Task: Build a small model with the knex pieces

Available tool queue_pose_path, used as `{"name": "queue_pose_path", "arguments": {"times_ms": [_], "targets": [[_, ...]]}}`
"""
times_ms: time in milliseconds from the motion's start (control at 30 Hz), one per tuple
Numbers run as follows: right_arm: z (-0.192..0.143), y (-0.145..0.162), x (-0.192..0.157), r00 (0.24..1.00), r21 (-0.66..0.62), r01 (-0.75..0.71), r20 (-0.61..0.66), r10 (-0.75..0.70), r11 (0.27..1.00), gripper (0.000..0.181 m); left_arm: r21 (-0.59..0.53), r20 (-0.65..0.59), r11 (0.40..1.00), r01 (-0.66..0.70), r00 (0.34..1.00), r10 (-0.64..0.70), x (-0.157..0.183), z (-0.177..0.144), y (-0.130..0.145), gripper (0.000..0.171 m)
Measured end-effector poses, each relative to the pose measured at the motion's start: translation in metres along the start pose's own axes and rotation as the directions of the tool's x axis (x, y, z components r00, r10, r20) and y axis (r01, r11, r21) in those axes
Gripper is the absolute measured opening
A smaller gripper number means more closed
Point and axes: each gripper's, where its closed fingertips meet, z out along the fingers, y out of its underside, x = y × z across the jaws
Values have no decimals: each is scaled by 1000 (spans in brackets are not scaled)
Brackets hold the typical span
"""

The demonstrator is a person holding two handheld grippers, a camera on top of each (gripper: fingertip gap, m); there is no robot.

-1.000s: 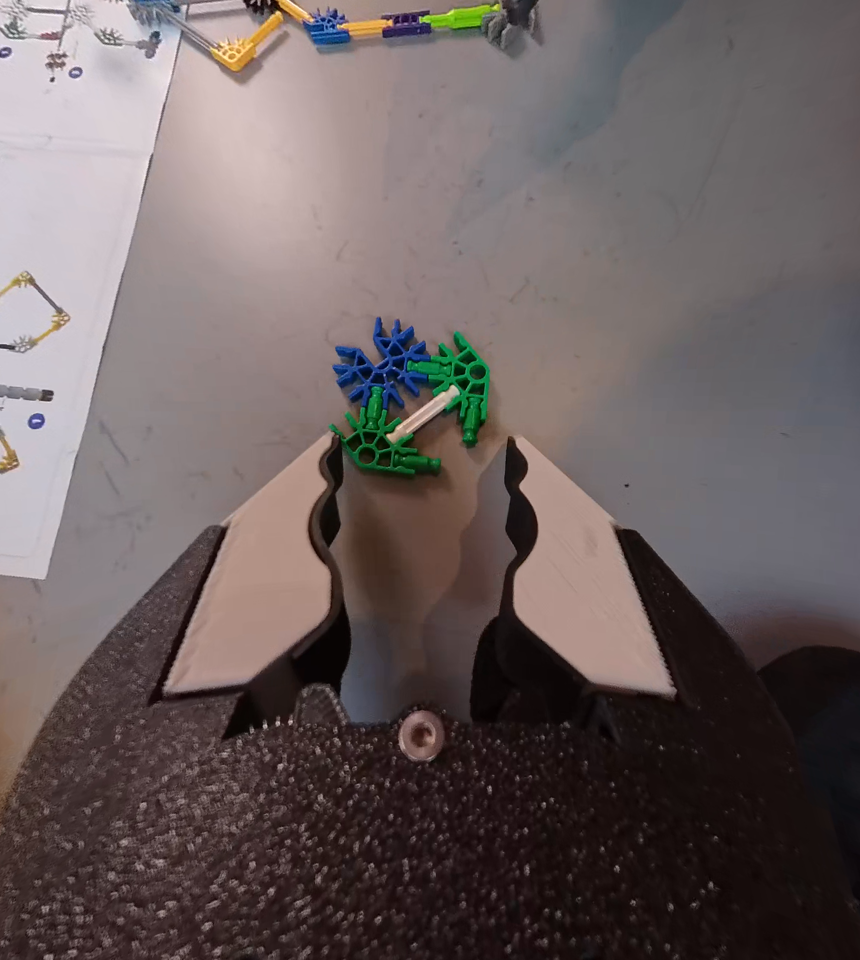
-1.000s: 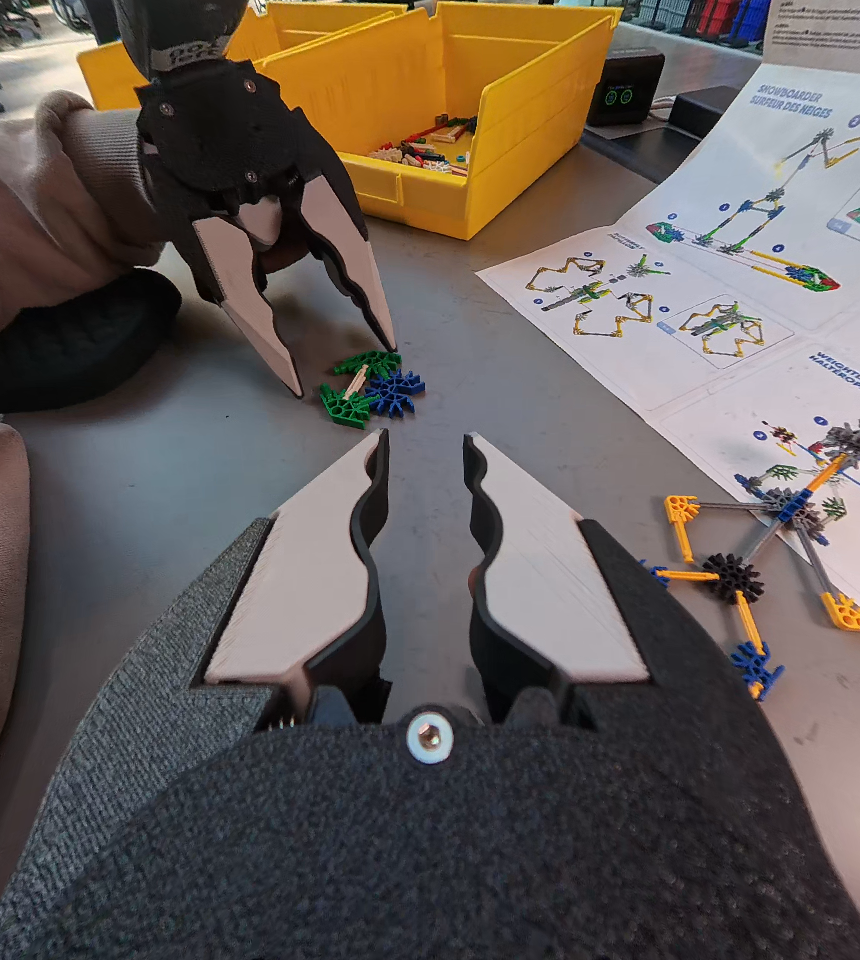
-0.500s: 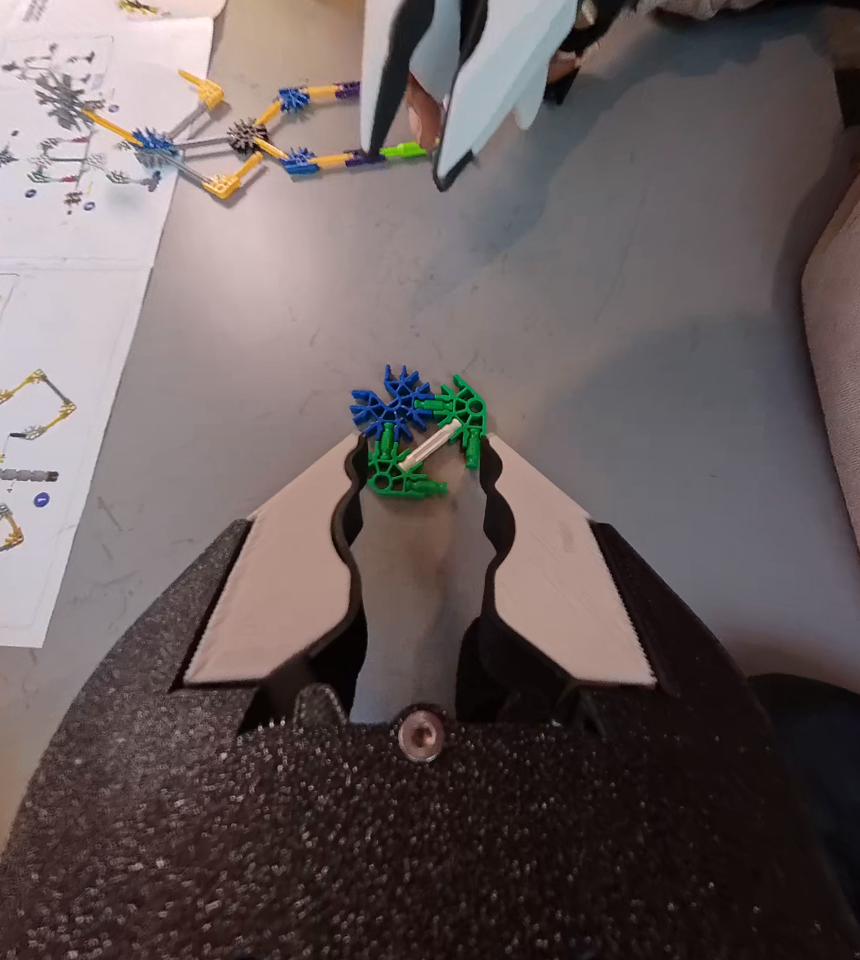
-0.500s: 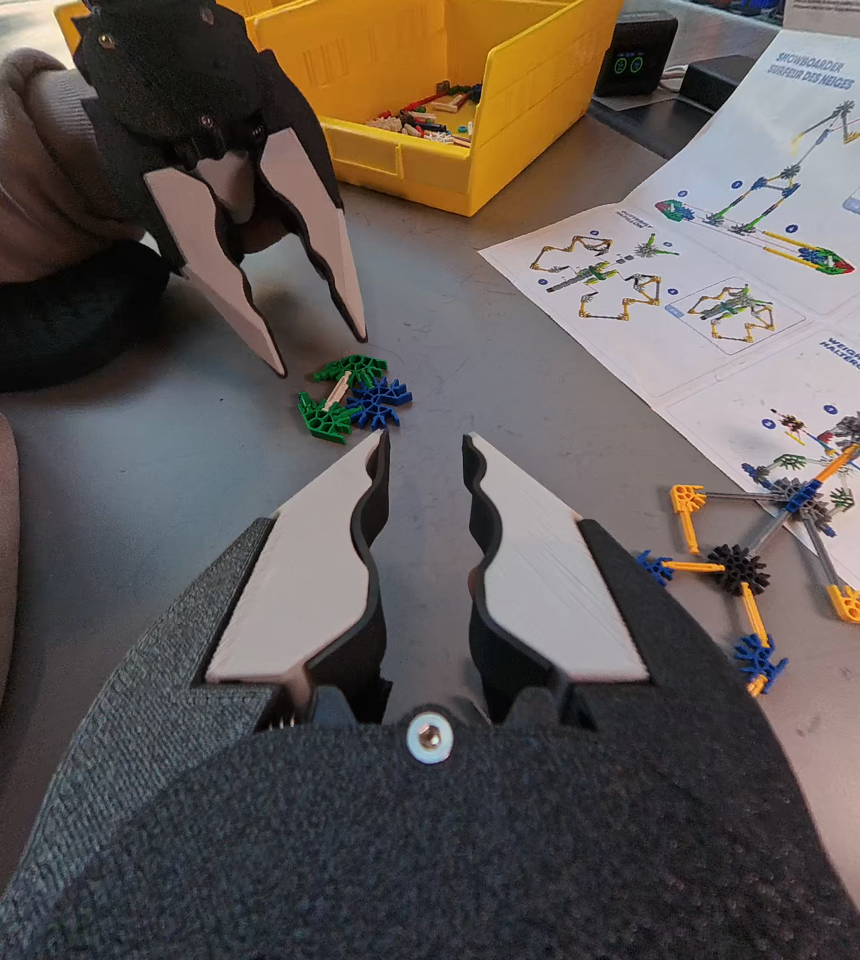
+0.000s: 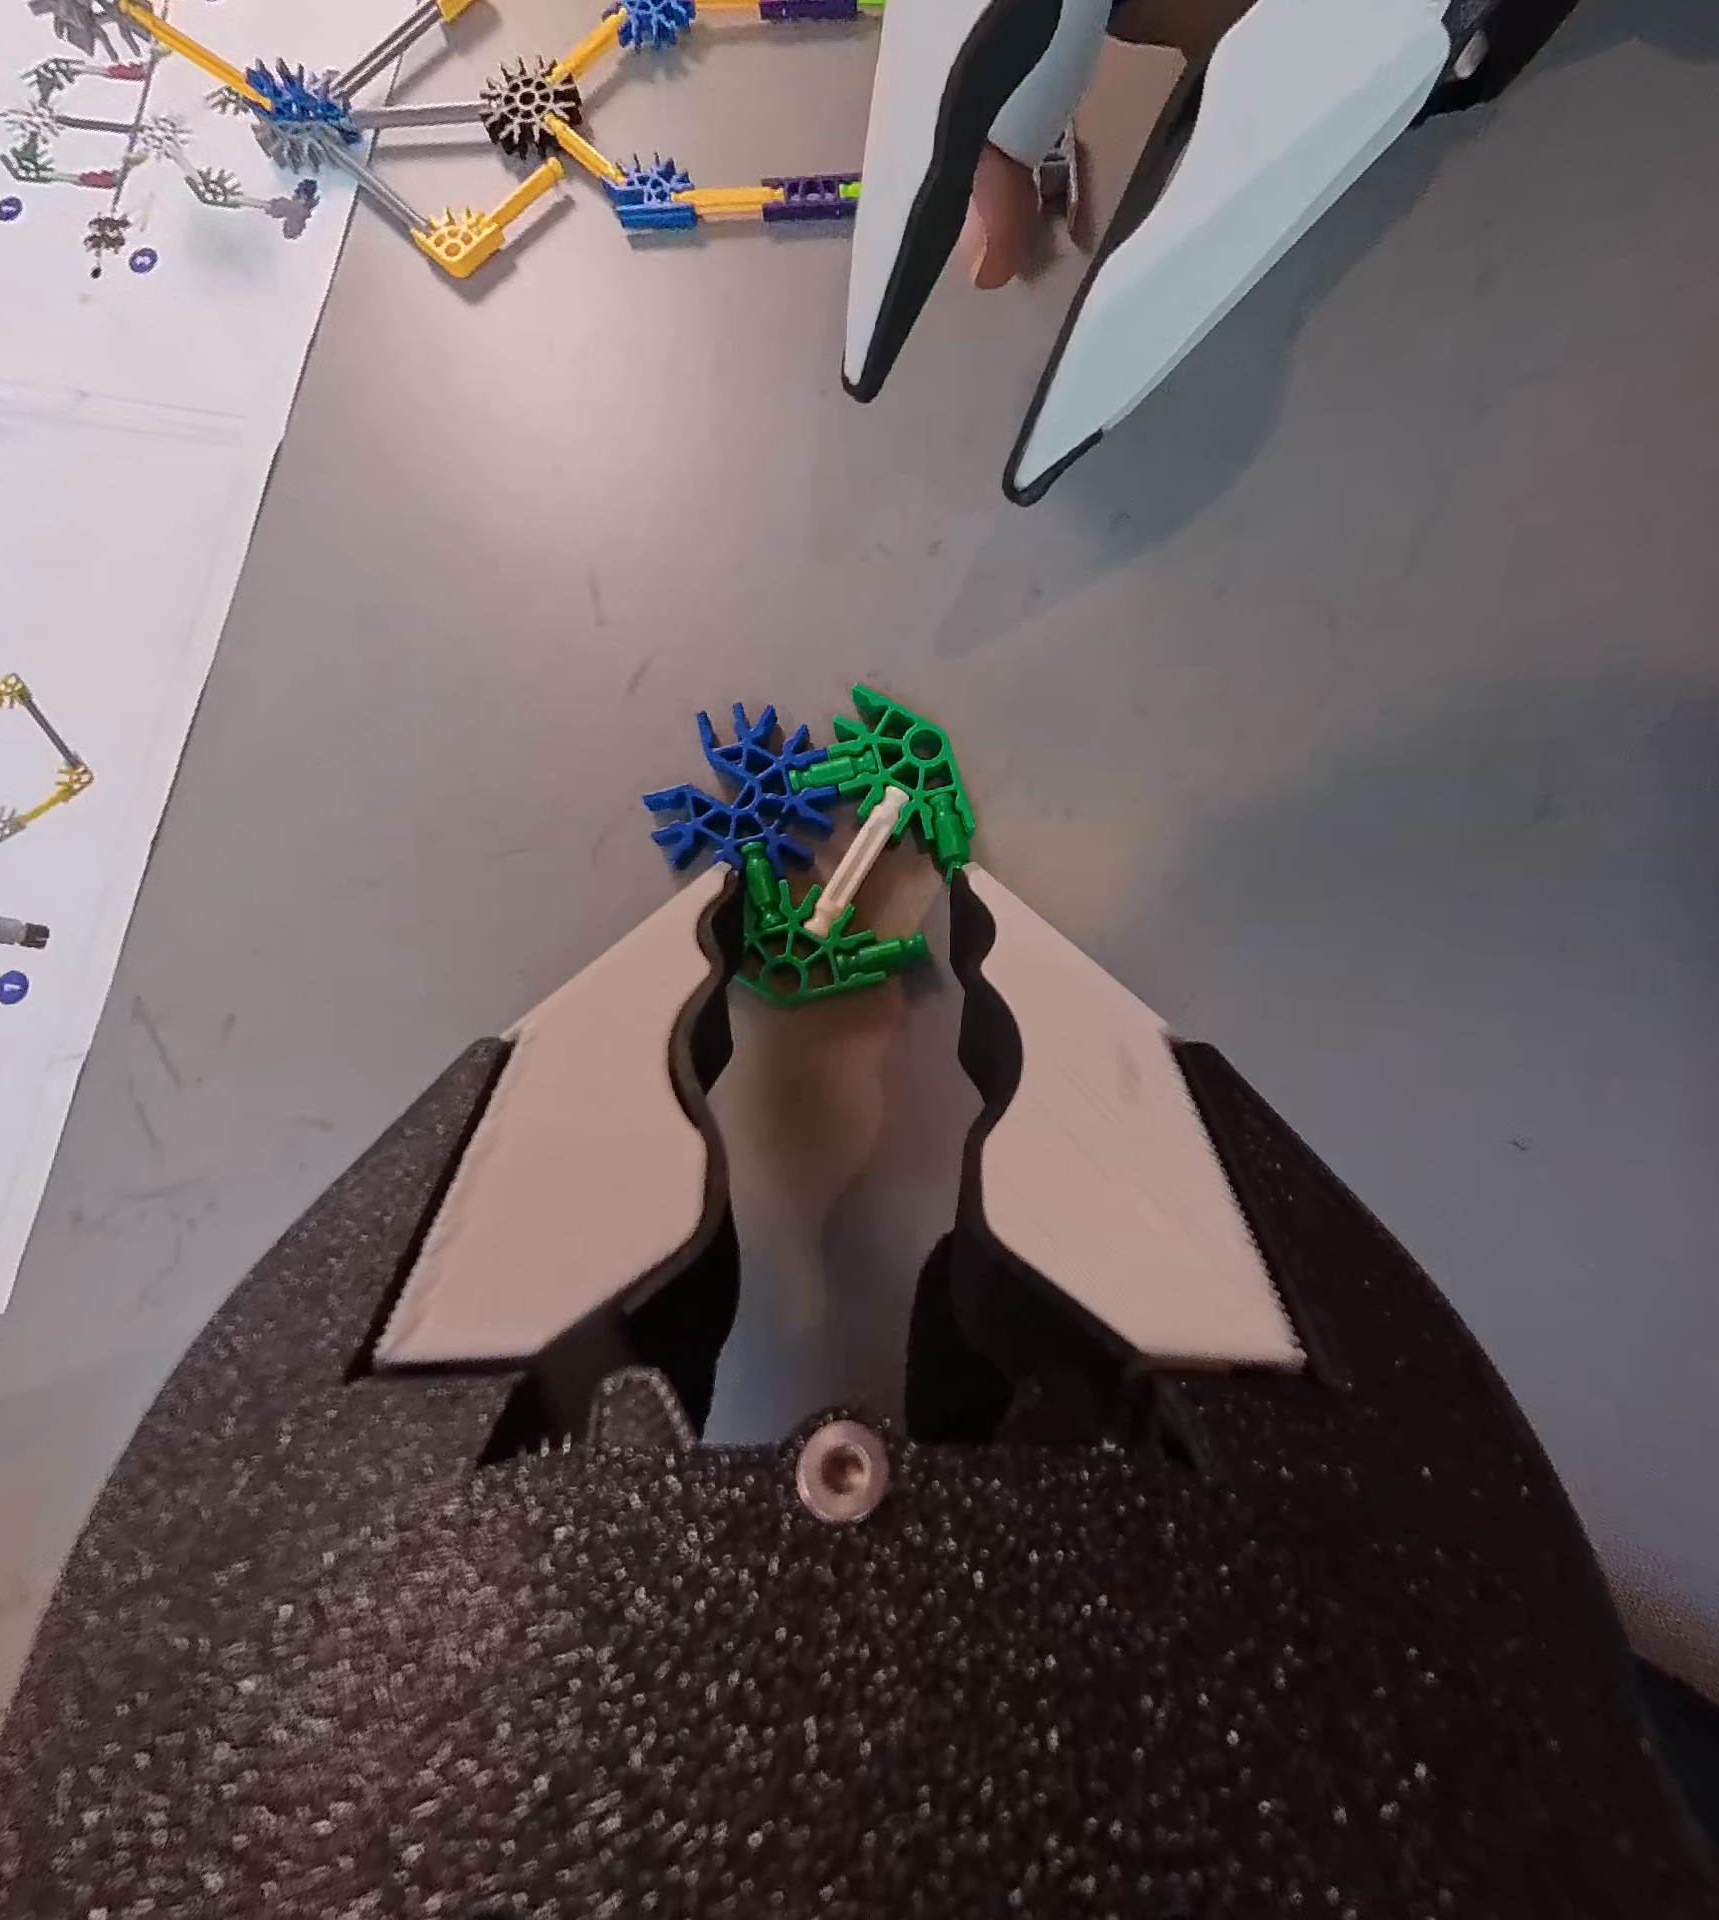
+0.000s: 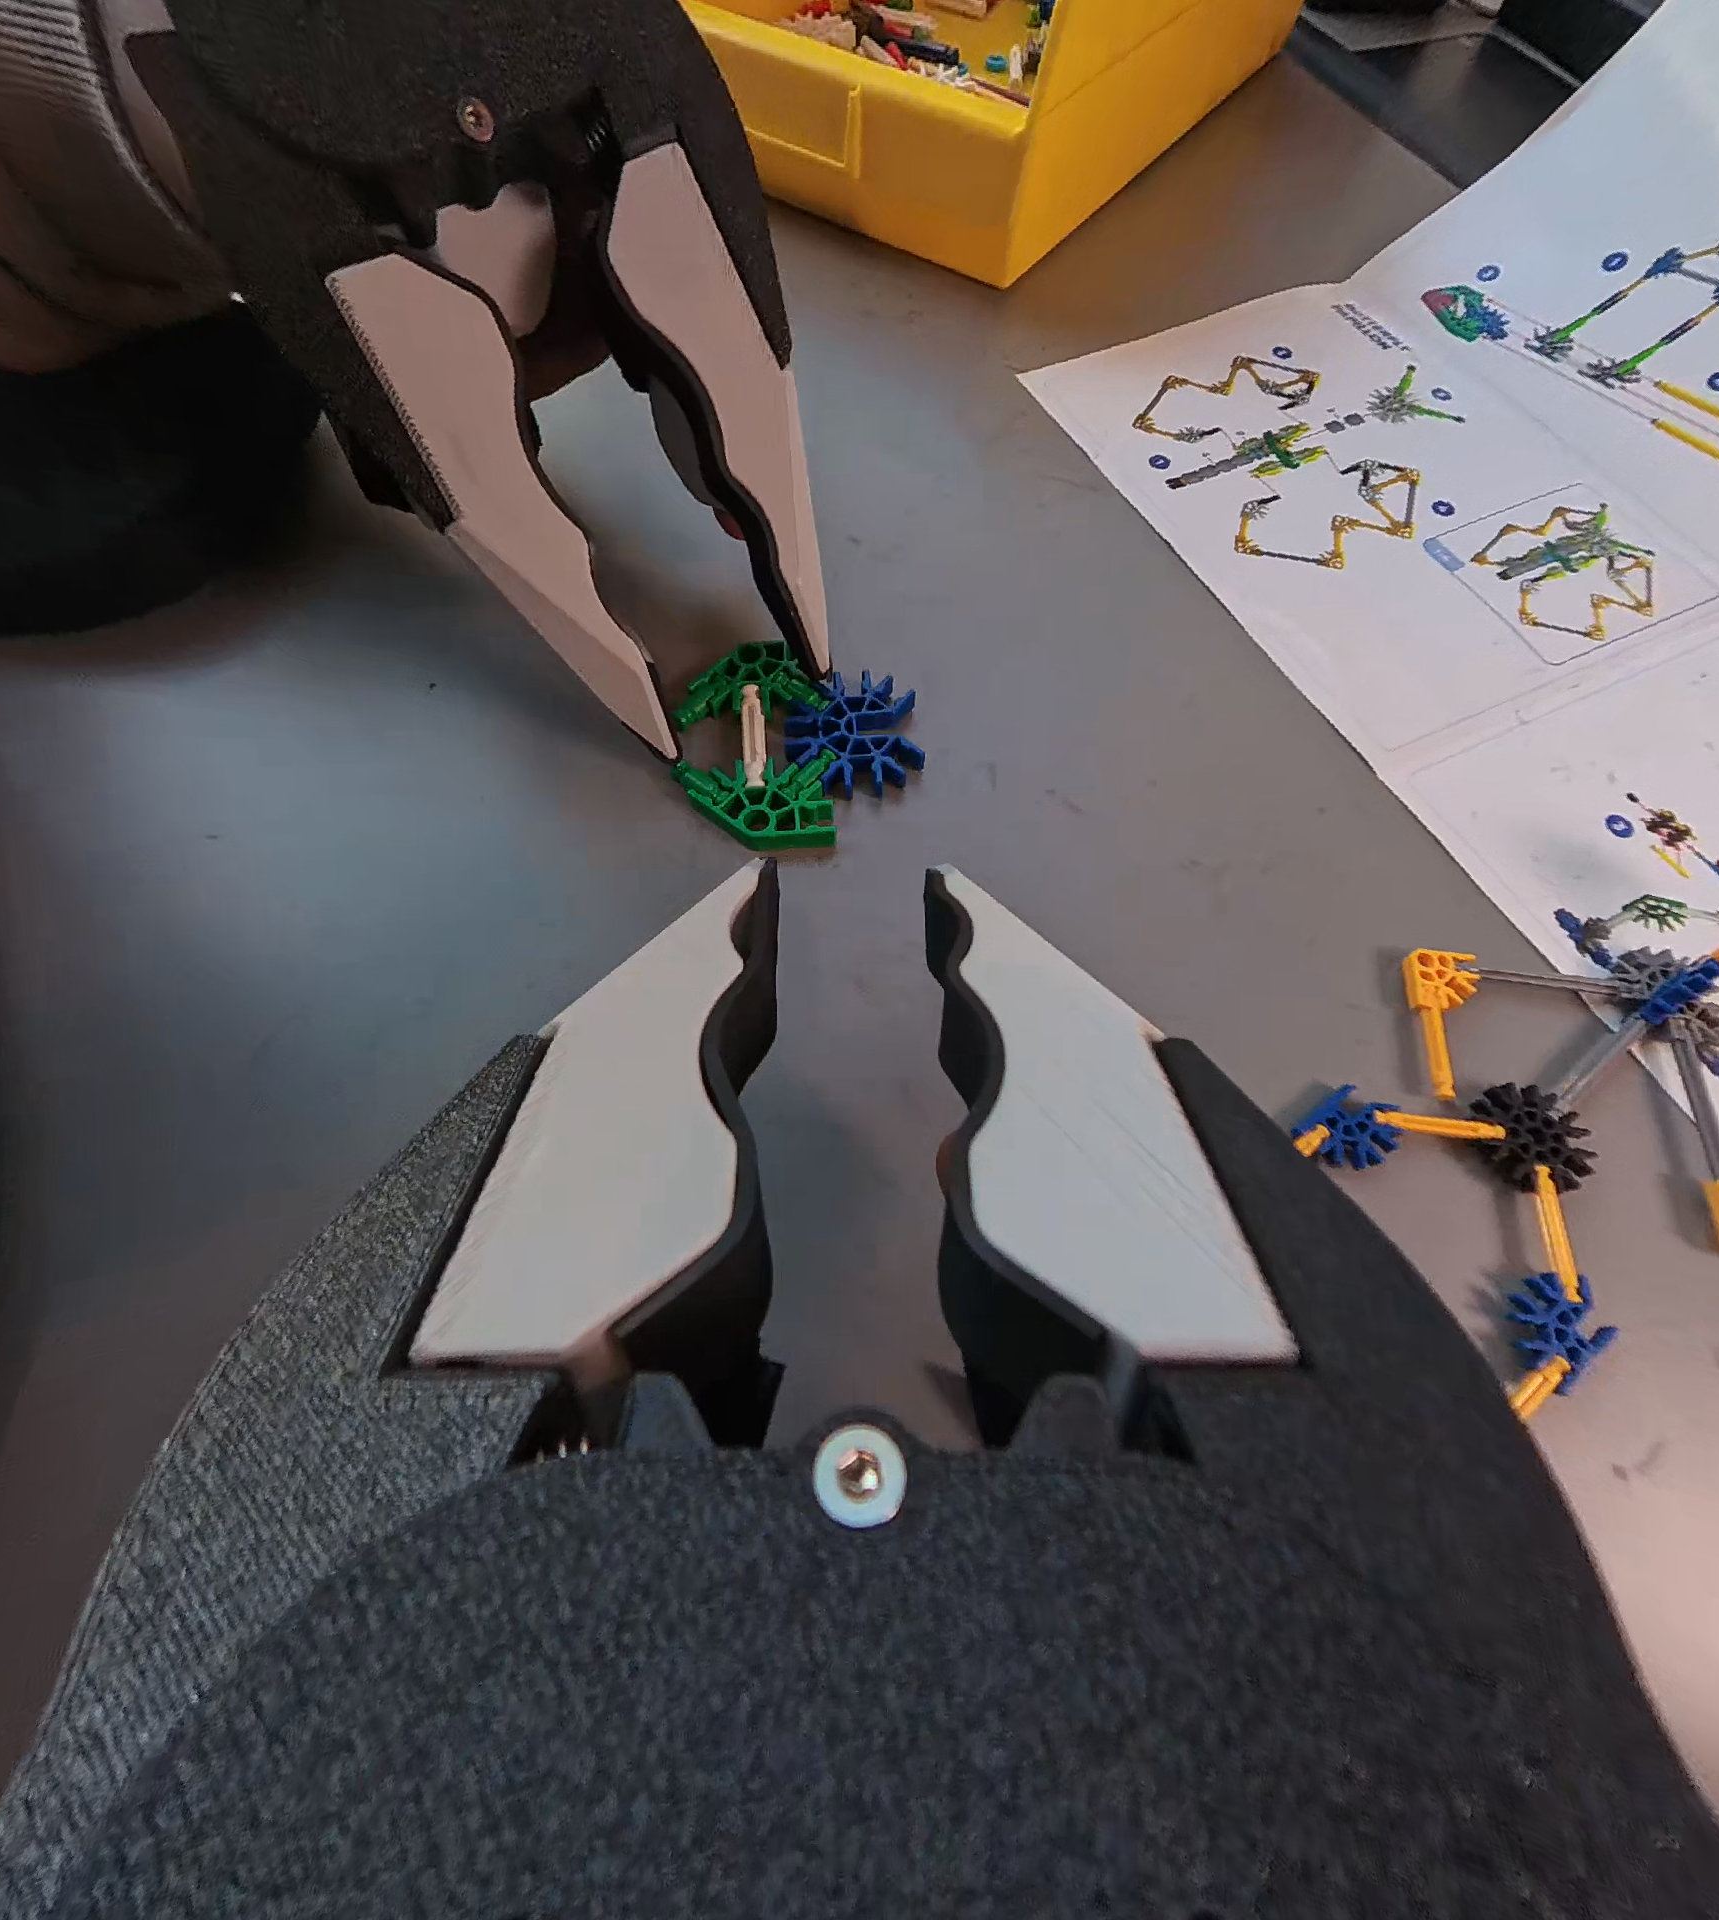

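A small rod-and-connector assembly lies on the grey table: a blue snowflake connector [image 5: 746, 795], two green connectors [image 5: 902, 769] and a white rod [image 5: 860, 862]. My left gripper [image 5: 844, 878] is open, its tips down at the table on either side of the near green connector [image 5: 803, 951], close against it. In the right wrist view the left gripper [image 6: 741, 707] stands over the assembly [image 6: 761, 805]. My right gripper [image 6: 850, 876] is open and empty, its tips just short of the assembly. It also shows in the left wrist view [image 5: 943, 442], beyond the assembly.
A larger yellow, blue and black assembly [image 6: 1530, 1132] lies to the right, partly on a white instruction sheet [image 6: 1457, 520]. It also shows in the left wrist view [image 5: 522, 104]. A yellow bin [image 6: 938, 177] of parts stands at the back. A person's sleeve [image 6: 3, 208] is at left. My hands' fingertips stand some 8 cm from each other.
My left gripper has come down onto the assembly and its jaws have narrowed around the near green connector. My right gripper has moved closer to the assembly.
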Motion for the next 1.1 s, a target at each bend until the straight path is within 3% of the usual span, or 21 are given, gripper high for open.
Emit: {"name": "queue_pose_path", "arguments": {"times_ms": [133, 300, 433, 500, 567, 700, 800, 867, 967, 1100], "targets": [[-2, -1, 3, 1000, 11, -10, -15, 10, 1000, 27, 25, -3, 1000, -4, 1000, 4, 5, 2, -8, 45], [-6, -5, 5, 1000, 41, -8, -27, 9, 999, 27, 261, 0, 964, 39, 999, -41, -8, -39, -45, 50], [-9, -12, 10, 999, 85, -26, -38, 29, 996, 28, 467, 223, 884, 15, 965, -135, -54, -111, -66, 50], [-11, -14, 13, 998, 101, -33, -47, 38, 994, 28, 541, 393, 840, -43, 896, -208, -83, -168, -67, 50], [-12, -14, 15, 998, 105, -42, -52, 47, 994, 28, 599, 531, 797, -80, 785, -320, -109, -236, -57, 48], [-12, -14, 14, 998, 109, -42, -48, 47, 993, 28, 582, 685, 813, 38, 517, -514, -158, -350, 11, 46], [-13, -14, 12, 998, 103, -16, -52, 21, 995, 28, 476, 705, 828, 296, 434, -560, -183, -379, 88, 44], [-12, -13, 12, 998, 94, 3, -60, 3, 996, 28, 328, 685, 787, 523, 442, -579, -185, -365, 151, 44], [-11, -12, 10, 998, 86, 15, -62, -10, 996, 28, 141, 641, 695, 705, 469, -607, -172, -325, 224, 43], [-9, -10, 10, 998, 74, 14, -64, -9, 997, 28, 34, 611, 623, 781, 477, -632, -155, -283, 275, 43]]}}
